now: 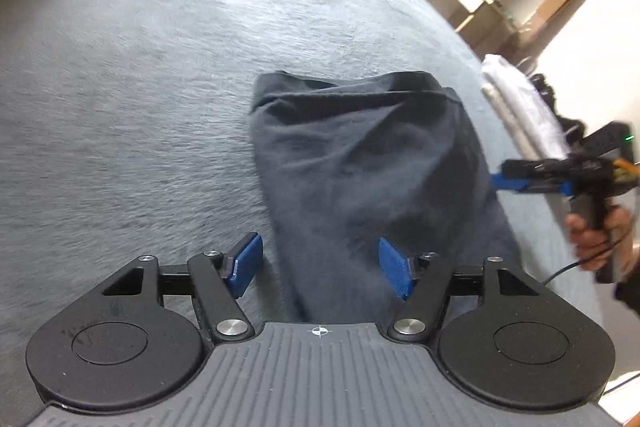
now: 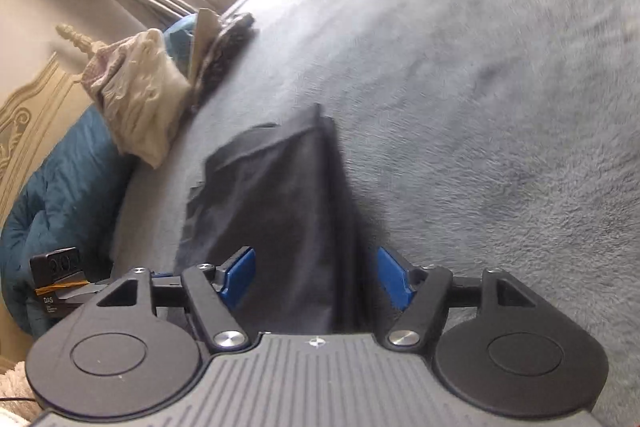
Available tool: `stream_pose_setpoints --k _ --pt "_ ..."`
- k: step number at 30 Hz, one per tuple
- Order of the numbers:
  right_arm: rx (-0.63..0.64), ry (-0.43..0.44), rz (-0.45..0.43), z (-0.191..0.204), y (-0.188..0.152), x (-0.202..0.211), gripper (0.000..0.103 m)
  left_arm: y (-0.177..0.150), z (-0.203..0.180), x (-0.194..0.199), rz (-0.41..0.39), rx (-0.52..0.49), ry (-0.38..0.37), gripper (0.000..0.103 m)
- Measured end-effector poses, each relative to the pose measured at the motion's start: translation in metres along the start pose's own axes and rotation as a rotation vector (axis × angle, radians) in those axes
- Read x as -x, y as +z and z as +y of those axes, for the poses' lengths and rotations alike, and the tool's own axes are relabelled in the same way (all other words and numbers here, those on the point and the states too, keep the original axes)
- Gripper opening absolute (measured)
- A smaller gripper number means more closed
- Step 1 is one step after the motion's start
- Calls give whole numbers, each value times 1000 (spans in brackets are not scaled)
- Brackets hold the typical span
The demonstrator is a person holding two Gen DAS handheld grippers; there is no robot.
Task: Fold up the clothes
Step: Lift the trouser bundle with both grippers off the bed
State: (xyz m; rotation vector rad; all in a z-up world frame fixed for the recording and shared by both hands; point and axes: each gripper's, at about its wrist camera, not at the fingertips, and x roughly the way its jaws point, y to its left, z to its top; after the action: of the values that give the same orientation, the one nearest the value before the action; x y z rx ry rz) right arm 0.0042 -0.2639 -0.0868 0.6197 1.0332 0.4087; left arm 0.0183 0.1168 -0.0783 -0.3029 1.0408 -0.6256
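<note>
Now both tools spread wide — left tool [image 1: 320,269], right tool [image 2: 316,277] — over dark garment [image 1: 368,163].

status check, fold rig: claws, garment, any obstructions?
Left claw open, right claw open, neither gripping. Dark garment lies folded narrow on grey blanket. Nothing in the way nearby.

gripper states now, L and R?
Left tongs: open, over the dark grey folded cotton garment, holding nothing.
Right tongs: open, holding nothing.
</note>
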Motion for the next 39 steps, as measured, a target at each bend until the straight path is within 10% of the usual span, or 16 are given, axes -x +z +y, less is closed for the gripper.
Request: stream_pose_setpoints --k 15,26,39 --pt "4 251 91 -16 39 -61 63 20 24 -32 -61 87 -200 61" --pt "15 318 95 -19 40 -73 24 19 20 -36 -106 111 -227 20" --pt "26 369 -15 -3 25 -39 11 24 -6 -14 -162 100 -248 10"
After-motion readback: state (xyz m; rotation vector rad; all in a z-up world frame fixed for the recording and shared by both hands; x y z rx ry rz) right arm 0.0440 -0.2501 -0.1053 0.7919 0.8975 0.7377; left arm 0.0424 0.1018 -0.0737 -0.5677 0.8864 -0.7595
